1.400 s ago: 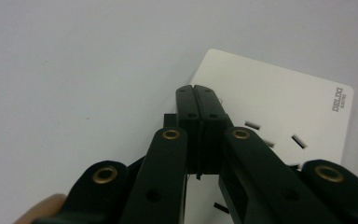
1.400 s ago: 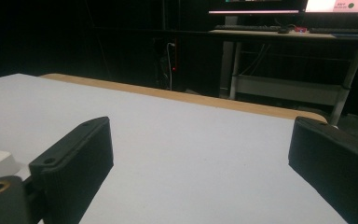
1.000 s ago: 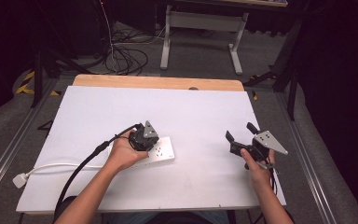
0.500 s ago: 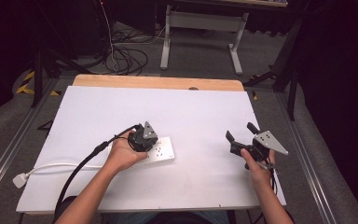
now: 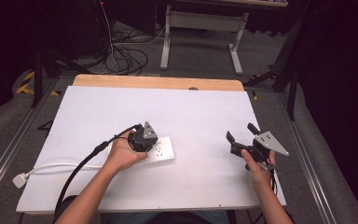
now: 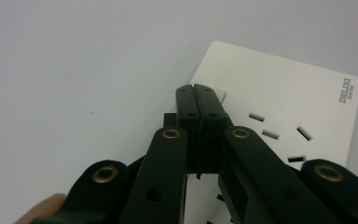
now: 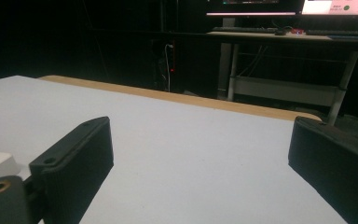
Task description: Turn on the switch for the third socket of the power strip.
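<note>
A white power strip (image 5: 162, 152) with several sockets lies flat on the white table (image 5: 182, 112), left of centre. My left gripper (image 5: 144, 143) points down onto the strip's near-left end. In the left gripper view its jaws (image 6: 196, 93) are shut against each other, tips resting on the strip (image 6: 284, 88) beside a small white switch, with nothing held between them. My right gripper (image 5: 240, 132) is held above the table's right side, well apart from the strip. Its jaws stand wide open and empty (image 7: 200, 140).
The strip's white cord runs left to a plug (image 5: 20, 179) near the table's front-left corner. A black cable (image 5: 81, 165) trails from the left gripper. A wooden edge (image 5: 158, 82) borders the table's far side; a desk frame (image 5: 200, 21) and floor cables lie beyond.
</note>
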### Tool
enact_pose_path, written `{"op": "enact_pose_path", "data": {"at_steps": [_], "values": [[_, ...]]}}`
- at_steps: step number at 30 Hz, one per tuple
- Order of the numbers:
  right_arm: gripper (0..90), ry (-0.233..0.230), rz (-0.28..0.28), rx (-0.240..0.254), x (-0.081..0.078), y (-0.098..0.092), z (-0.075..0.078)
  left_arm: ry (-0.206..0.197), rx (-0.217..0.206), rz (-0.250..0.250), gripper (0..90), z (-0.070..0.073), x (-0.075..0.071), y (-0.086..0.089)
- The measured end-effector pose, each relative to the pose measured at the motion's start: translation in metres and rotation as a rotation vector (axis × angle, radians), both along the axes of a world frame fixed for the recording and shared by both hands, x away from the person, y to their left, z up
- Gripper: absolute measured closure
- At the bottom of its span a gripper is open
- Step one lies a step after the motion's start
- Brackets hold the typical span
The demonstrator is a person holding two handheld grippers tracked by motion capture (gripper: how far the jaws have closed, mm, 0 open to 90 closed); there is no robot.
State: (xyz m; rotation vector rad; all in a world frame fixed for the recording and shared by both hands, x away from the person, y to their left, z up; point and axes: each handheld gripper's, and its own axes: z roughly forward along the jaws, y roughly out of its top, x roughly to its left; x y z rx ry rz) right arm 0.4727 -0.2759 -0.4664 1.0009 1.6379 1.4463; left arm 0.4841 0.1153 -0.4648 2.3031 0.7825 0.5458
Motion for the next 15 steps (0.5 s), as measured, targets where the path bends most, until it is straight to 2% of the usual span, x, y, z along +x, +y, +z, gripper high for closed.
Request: {"op": "enact_pose_path", "data": {"at_steps": [4, 6, 9, 10, 12, 13, 15], "values": [[7.1, -0.001, 0.001, 0.000, 0.0000, -0.0001, 0.0001, -0.018, 0.007, 0.000, 89.9, -0.0008, -0.0010, -0.0013], [7.1, -0.001, 0.001, 0.001, 0.0003, -0.0005, 0.0000, -0.037, 0.026, 0.004, 89.9, -0.0011, -0.0017, -0.0018], [7.1, 0.000, 0.001, 0.002, 0.0005, -0.0005, 0.0000, -0.052, 0.022, 0.012, 89.8, -0.0003, -0.0022, -0.0012], [7.1, 0.002, -0.001, 0.002, 0.0005, -0.0005, 0.0000, -0.067, -0.001, 0.022, 89.8, 0.0025, -0.0020, 0.0007], [7.1, 0.002, -0.001, 0.002, 0.0005, -0.0005, 0.0000, -0.077, -0.017, 0.020, 89.8, 0.0043, -0.0015, 0.0020], [7.1, 0.002, 0.000, 0.002, 0.0004, -0.0004, 0.0000, -0.093, -0.063, 0.031, 89.8, 0.0071, -0.0016, 0.0049], [7.1, 0.000, 0.001, 0.002, 0.0005, -0.0005, 0.0000, -0.102, -0.079, 0.039, 89.4, 0.0080, -0.0018, 0.0062]]}}
